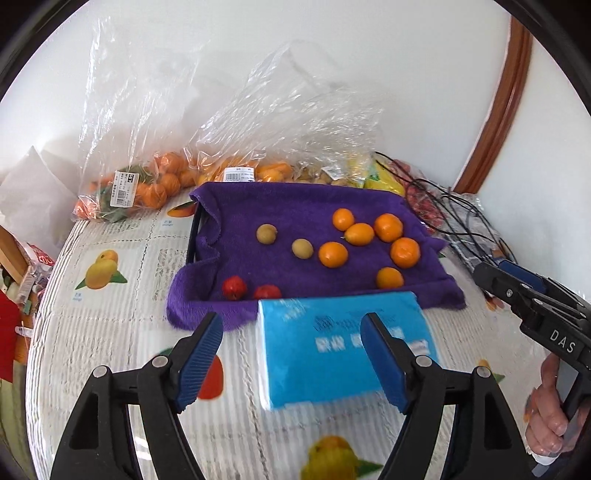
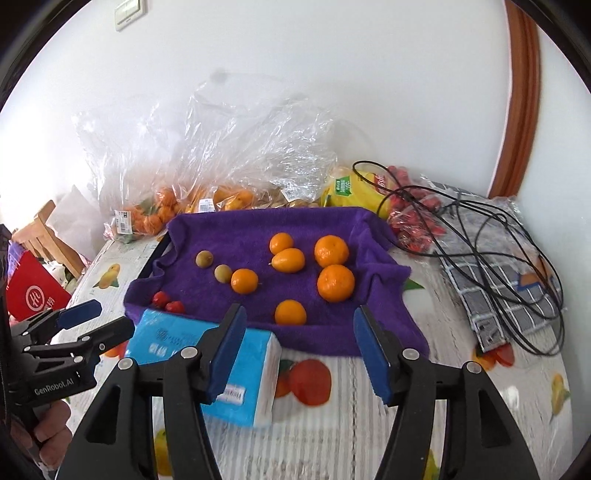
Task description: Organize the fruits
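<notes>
— Where were the fruits?
— Six oranges (image 2: 335, 283), two brownish fruits (image 1: 266, 233) and two red ones (image 1: 233, 287) lay on the purple towel (image 2: 207, 295), a blue tissue pack (image 1: 343, 350) touching its front edge.
— The grippers?
— Left gripper (image 1: 291, 354) and right gripper (image 2: 299, 350) both gaped wide — empty.

Tissue pack (image 2: 207, 365) before towel-lined tray (image 2: 295, 221)

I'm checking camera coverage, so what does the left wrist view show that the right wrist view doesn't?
Only the left wrist view shows the right gripper from outside. Only the right wrist view shows the checkered cloth, the wall switch and the left gripper from outside. Both show the purple towel carrying oranges, two red fruits and the blue tissue pack.
</notes>
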### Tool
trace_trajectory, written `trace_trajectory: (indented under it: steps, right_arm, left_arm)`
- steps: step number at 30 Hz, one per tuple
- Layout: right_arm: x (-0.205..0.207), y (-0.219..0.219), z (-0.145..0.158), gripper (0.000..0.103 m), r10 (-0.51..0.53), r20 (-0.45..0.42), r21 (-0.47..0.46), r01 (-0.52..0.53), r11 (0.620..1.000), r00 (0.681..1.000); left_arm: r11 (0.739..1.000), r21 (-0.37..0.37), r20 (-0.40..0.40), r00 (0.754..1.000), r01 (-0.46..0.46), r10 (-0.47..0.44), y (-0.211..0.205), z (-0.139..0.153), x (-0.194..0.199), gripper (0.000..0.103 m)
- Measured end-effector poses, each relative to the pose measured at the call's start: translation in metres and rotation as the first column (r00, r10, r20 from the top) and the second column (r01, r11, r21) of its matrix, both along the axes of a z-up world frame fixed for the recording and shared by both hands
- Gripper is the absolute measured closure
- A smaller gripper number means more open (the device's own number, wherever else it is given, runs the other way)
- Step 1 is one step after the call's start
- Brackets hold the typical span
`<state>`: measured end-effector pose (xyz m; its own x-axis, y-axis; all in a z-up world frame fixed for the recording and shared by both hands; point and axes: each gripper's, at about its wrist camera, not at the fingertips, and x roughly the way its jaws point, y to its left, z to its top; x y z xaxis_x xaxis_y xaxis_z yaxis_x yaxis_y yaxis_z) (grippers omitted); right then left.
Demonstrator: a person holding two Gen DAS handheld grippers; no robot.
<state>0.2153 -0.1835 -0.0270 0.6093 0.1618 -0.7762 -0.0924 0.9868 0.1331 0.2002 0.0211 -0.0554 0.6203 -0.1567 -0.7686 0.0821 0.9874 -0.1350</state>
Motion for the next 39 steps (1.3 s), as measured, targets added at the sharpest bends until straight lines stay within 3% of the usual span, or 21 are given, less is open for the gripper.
trace_trajectory:
  steps: [6, 8, 10, 18, 23, 39]
  right_arm:
    - [-0.036, -0.007, 0.019, 0.04, -0.038, -0.02, -0.009, 0.038, 0.999, 0.999]
    - [-0.049, -0.009, 0.024, 0.034, -0.055, -0.014, -0.019, 0.055, 0.998, 0.998]
    - [-0.061, -0.01, 0.03, 0.02, -0.067, 0.005, -0.026, 0.067, 0.997, 0.998]
    - [-0.091, -0.027, 0.047, 0.009, -0.119, 0.046, 0.019, 0.118, 0.993, 0.992]
    - [-0.099, -0.029, 0.052, 0.006, -0.128, 0.073, -0.038, 0.131, 0.991, 0.989]
    - [-0.109, -0.022, 0.057, 0.005, -0.095, 0.079, -0.033, 0.098, 0.995, 0.992]
  left_arm:
    - [1.0, -0.001, 0.031, 0.999, 0.01, -0.01, -0.008, 0.019, -0.038, 0.023]
    - [1.0, 0.007, 0.044, 0.999, 0.01, -0.01, -0.009, 0.025, -0.05, 0.022]
    - [1.0, 0.019, 0.052, 0.999, 0.002, -0.003, -0.01, 0.03, -0.06, 0.02]
    - [0.999, 0.041, 0.091, 0.996, -0.013, 0.009, -0.01, 0.046, -0.087, 0.018]
    - [0.998, 0.052, 0.099, 0.995, -0.026, 0.021, -0.011, 0.049, -0.097, 0.017]
    - [0.997, 0.074, 0.118, 0.993, -0.031, 0.023, -0.016, 0.053, -0.106, 0.017]
